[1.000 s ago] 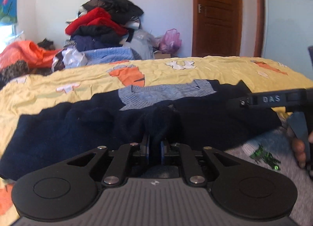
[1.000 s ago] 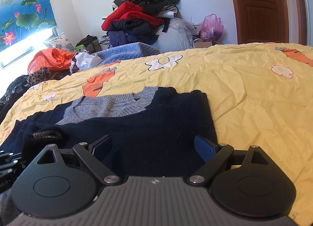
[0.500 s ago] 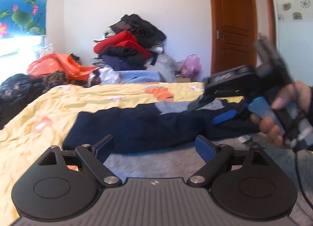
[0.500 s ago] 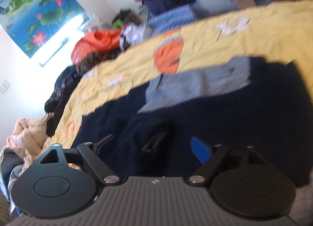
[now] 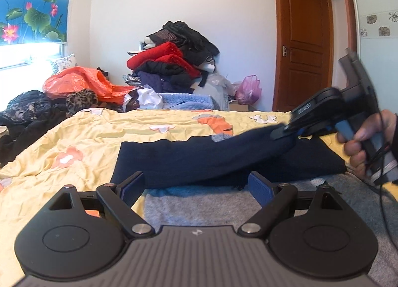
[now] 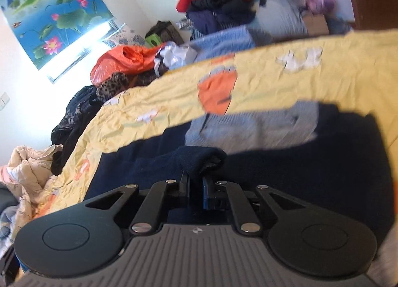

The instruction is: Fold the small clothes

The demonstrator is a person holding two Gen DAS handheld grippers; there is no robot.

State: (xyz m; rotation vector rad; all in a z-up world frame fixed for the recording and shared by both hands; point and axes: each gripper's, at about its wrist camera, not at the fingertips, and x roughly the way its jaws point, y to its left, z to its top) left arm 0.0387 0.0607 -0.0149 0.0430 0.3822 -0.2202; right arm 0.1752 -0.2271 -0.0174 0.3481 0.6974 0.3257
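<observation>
A navy sweater (image 5: 199, 157) with a grey knit collar panel (image 6: 251, 125) lies across the yellow bedspread (image 5: 99, 133). My right gripper (image 6: 196, 182) is shut on the cuff end of a navy sleeve (image 6: 201, 160), which bunches just past its tips. In the left wrist view that gripper (image 5: 286, 134) lifts the sleeve off the bed at the right, a hand (image 5: 363, 147) around its handle. My left gripper (image 5: 196, 185) stands open near the sweater's front edge with nothing between its fingers.
A grey garment (image 5: 199, 207) lies on the bed in front of the sweater. A heap of clothes (image 5: 174, 63) and an orange bag (image 5: 79, 83) sit behind the bed. A brown door (image 5: 303, 43) is at the right. More bedding (image 6: 29, 162) lies off the bed's left side.
My left gripper let go of the dark sleeve, opened and drew back left. My right gripper swung left, closed on the sleeve cuff and lifted it.
</observation>
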